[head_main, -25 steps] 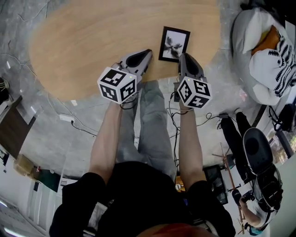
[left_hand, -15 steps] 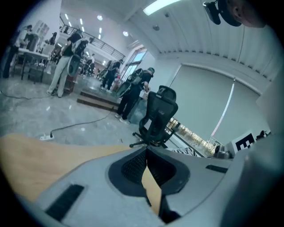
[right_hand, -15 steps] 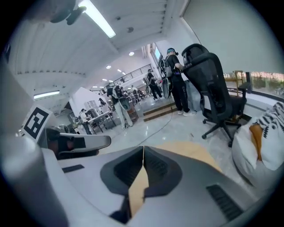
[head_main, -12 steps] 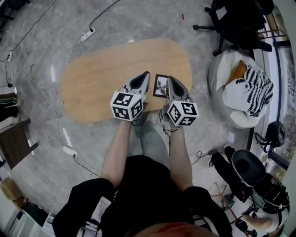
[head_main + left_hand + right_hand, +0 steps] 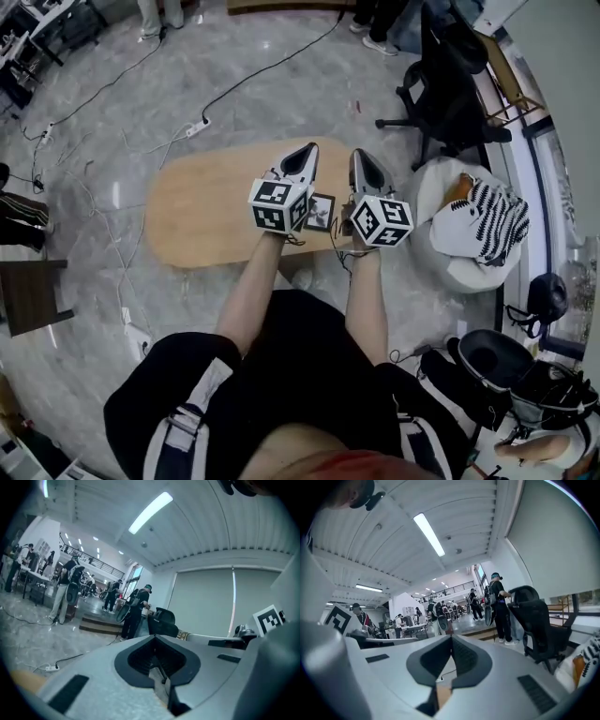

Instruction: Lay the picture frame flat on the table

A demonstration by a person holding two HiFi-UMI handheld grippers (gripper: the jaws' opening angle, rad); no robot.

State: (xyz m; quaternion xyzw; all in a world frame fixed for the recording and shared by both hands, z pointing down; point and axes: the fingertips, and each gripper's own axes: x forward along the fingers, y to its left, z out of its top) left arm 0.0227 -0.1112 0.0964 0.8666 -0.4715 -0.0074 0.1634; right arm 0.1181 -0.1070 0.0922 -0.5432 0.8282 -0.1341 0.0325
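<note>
- The floor (image 5: 112, 141) under you was grey, glossy, marble-patterned stone, with loose cables trailing across it.
- The surface (image 5: 206, 211) was a long oval of pale wood, smooth and matte, and bare apart from the task's one thing.
- A black office chair (image 5: 445, 89) and a soft white beanbag (image 5: 459, 267) carrying a zebra-striped cushion (image 5: 492, 220) stood off to your right, well clear of the work.
- Your left gripper (image 5: 307, 150) was clenched with nothing between its jaws. In its own view the ribbed dark pads met, and it pointed out into the room rather than down.
- Your right gripper (image 5: 359, 155) was likewise clenched and empty, held level beside the left one and aimed out into the room.
- The picture frame (image 5: 323, 212) was a small rectangle with a thin dark border around a black-and-white print. It sat on the surface near the edge closest to you, showing between the two marker cubes in the head view.
- The frame looked to be lying flat with its face up, and neither gripper touched it, so I judged the task essentially done, with nothing plainly left but to withdraw.
</note>
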